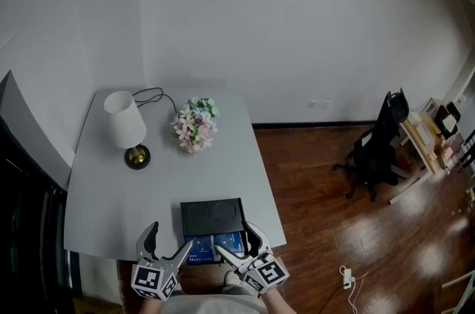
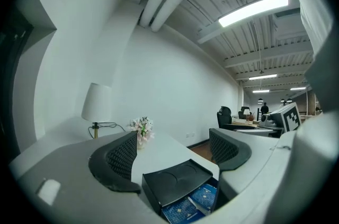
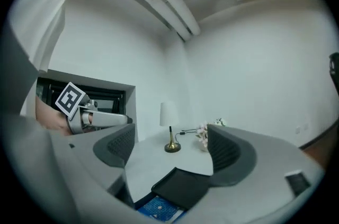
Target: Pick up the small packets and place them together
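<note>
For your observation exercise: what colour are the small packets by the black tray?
Blue with pale markings; packets clearest in the left gripper view.

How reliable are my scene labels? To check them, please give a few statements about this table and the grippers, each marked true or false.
The lamp stands left of the flowers in the head view. True.
The left gripper holds a blue packet. False: its jaws stand apart, empty.
The black tray sits by the lamp. False: it sits at the near edge of the table.
The blue packets lie against the tray's near side. True.
The right gripper is shut. False: open.
</note>
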Motion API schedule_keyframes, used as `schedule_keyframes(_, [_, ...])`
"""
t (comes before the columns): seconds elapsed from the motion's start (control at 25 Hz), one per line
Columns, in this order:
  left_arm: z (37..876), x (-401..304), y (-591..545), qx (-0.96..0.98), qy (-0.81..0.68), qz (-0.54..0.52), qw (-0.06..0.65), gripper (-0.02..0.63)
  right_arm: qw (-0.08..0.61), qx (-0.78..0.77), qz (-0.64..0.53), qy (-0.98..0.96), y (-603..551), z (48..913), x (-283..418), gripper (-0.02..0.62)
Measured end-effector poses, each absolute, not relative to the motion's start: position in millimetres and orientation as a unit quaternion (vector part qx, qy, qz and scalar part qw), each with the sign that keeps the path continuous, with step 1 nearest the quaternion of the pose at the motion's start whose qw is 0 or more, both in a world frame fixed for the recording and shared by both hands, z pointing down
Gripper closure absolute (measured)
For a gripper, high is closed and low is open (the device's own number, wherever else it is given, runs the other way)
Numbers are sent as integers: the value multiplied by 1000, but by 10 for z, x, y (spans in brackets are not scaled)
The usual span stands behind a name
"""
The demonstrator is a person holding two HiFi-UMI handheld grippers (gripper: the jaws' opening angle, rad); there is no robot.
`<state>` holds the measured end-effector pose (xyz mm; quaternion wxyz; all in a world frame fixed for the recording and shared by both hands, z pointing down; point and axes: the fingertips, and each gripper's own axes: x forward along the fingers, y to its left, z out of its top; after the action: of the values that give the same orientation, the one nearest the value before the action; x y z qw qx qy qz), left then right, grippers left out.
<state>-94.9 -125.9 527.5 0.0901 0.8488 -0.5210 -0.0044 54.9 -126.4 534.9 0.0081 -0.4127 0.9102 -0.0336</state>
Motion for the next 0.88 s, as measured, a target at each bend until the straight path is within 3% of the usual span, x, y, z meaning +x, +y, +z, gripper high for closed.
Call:
schedule_keyframes(0.12, [5044, -970, -1265, 850, -519, -45, 83, 176, 17, -397, -25, 918, -1310, 5184, 537, 158])
schedule_keyframes(0.2, [5023, -971, -1283, 849, -521, -31, 78, 177, 23, -382, -35, 923, -1317, 5134, 535, 195])
schedule_keyframes(0.36, [5046, -969, -1304, 847, -527, -4, 60, 186, 7, -367, -70, 927, -1320, 5226, 533, 198])
schedule_keyframes(0.44, [5042, -991, -1303, 844, -533, -9, 56, 186, -15, -364, -97, 926, -1323, 5382, 520, 199])
schedule_keyframes(0.52, [5055, -1020, -1310, 840, -539, -13, 57, 186, -42, -354, -141, 924, -1314, 5630, 477, 244])
schedule_keyframes(0.88, [5178, -1147, -1318, 832, -551, -10, 71, 189, -196, -269, -354, 874, -1084, 7117, 73, 244])
